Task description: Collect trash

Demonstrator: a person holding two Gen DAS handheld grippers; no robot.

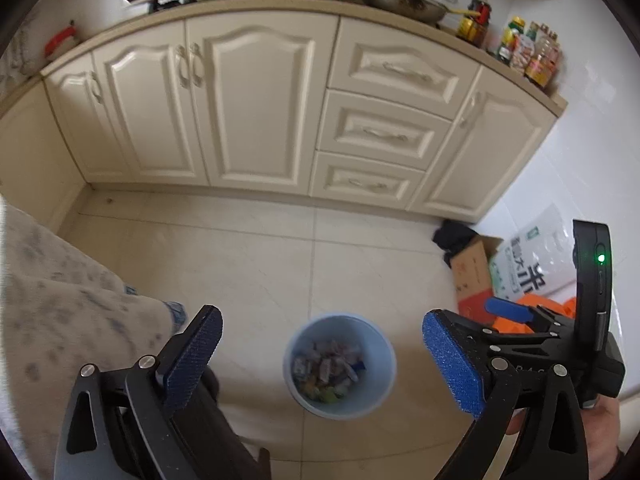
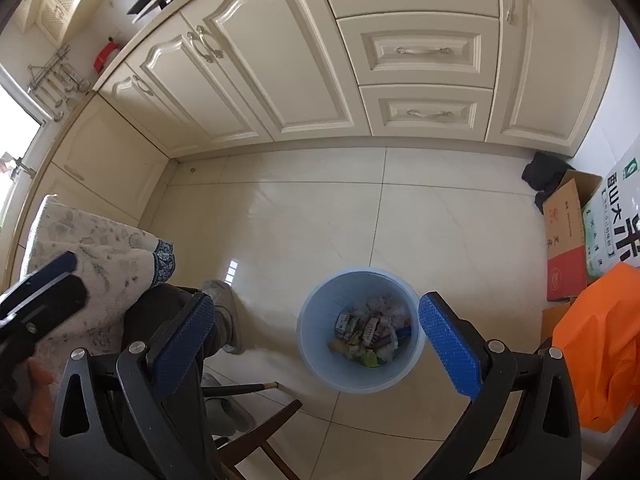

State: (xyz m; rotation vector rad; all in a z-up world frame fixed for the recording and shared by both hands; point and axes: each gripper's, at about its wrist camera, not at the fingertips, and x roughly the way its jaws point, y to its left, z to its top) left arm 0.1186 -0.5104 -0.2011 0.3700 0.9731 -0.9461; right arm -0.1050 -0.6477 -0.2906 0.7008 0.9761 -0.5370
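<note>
A light blue bin (image 1: pixel 378 354) stands on the pale tiled floor, holding a heap of crumpled wrappers and small packets (image 1: pixel 328 372). My left gripper (image 1: pixel 323 318) hangs above it, pointing down, open, with nothing between its blue pads. In the right wrist view the same bin (image 2: pixel 320 320) and its trash (image 2: pixel 368 332) lie below my right gripper (image 2: pixel 316 299), which is also open and empty. Each gripper shows at the edge of the other's view: a right finger (image 1: pixel 506 310) and a left finger (image 2: pixel 56 266).
Cream cabinets (image 1: pixel 248 104) run along the back. A cardboard box (image 2: pixel 566 240), a rice bag (image 2: pixel 616 216), an orange bag (image 2: pixel 600 344) and a dark bundle (image 2: pixel 546 172) sit at the right. A patterned cloth (image 2: pixel 92 248), a person's trouser leg and shoe (image 2: pixel 228 312) and a wooden chair (image 2: pixel 260 428) are at the left.
</note>
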